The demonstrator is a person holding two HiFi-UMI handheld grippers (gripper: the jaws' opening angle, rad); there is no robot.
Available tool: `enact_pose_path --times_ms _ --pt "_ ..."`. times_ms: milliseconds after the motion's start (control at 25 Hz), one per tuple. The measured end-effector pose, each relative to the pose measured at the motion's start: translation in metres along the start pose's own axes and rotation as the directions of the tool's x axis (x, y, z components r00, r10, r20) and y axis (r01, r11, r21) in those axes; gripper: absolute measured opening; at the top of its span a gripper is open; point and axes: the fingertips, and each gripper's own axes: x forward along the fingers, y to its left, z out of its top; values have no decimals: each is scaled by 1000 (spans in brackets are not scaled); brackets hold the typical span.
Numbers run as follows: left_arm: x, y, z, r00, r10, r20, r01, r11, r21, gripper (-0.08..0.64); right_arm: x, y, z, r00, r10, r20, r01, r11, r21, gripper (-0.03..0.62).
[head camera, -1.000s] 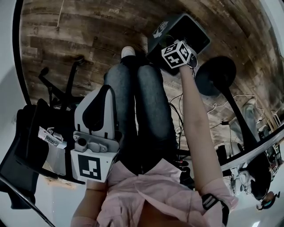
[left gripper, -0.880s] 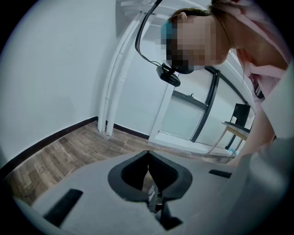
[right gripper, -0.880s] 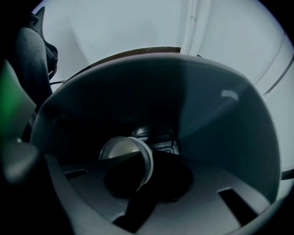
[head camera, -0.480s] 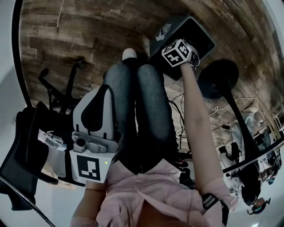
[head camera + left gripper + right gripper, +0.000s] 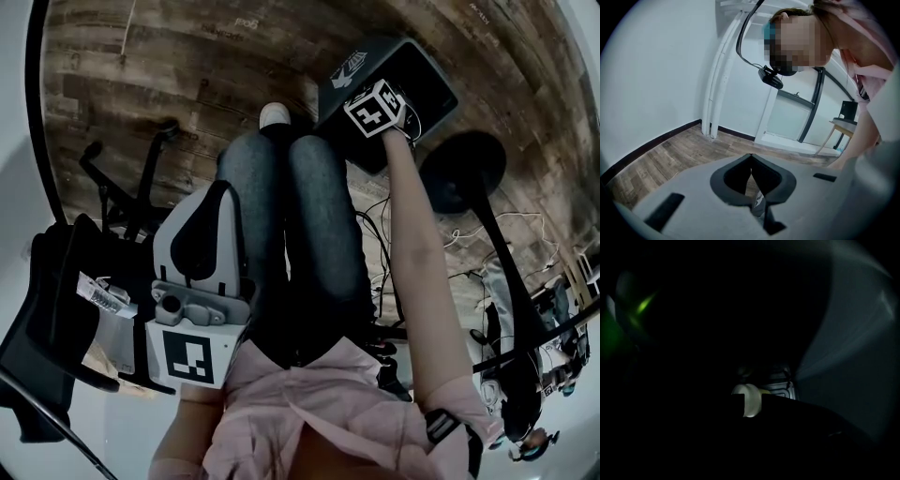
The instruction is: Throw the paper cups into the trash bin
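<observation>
While the person is standing on the wood floor (image 5: 169, 66), the R gripper (image 5: 377, 105) is reaching at arm's length down into the black trash bin (image 5: 424, 75). Its own view is dark inside the bin, w/ a pale paper cup (image 5: 749, 401) sitting btwn the jaws, which are looking clamped on it. The L gripper (image 5: 223, 192) is hanging close by the legs (image 5: 300, 216), fingers pressed together, nothing btwn them.
</observation>
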Motion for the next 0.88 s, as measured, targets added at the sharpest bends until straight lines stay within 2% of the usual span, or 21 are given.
enact_pose_path --times_ms 240,360,400,480,600,880 --pt "-1 -1 1 1000 -1 0 1 1000 -9 17 -8 -2 6 999 14 29 -16 996 86 135" --pt "-5 -5 5 1000 -5 -11 5 1000 -25 17 -20 -5 5 999 -4 50 -4 989 145 133" --pt "-7 -7 8 1000 -7 -16 7 1000 -30 16 -27 -8 5 997 -25 68 13 984 177 131" --pt "-12 -13 15 1000 -14 -27 13 999 -40 16 -47 -17 6 990 -91 111 60 964 258 58" --pt "-23 -23 31 998 -25 -50 22 998 -57 15 -79 -23 3 975 -168 147 105 927 361 38" --pt "-49 -37 85 997 -24 -69 19 998 -64 17 -148 -27 -1 966 -215 142 131 885 447 31"
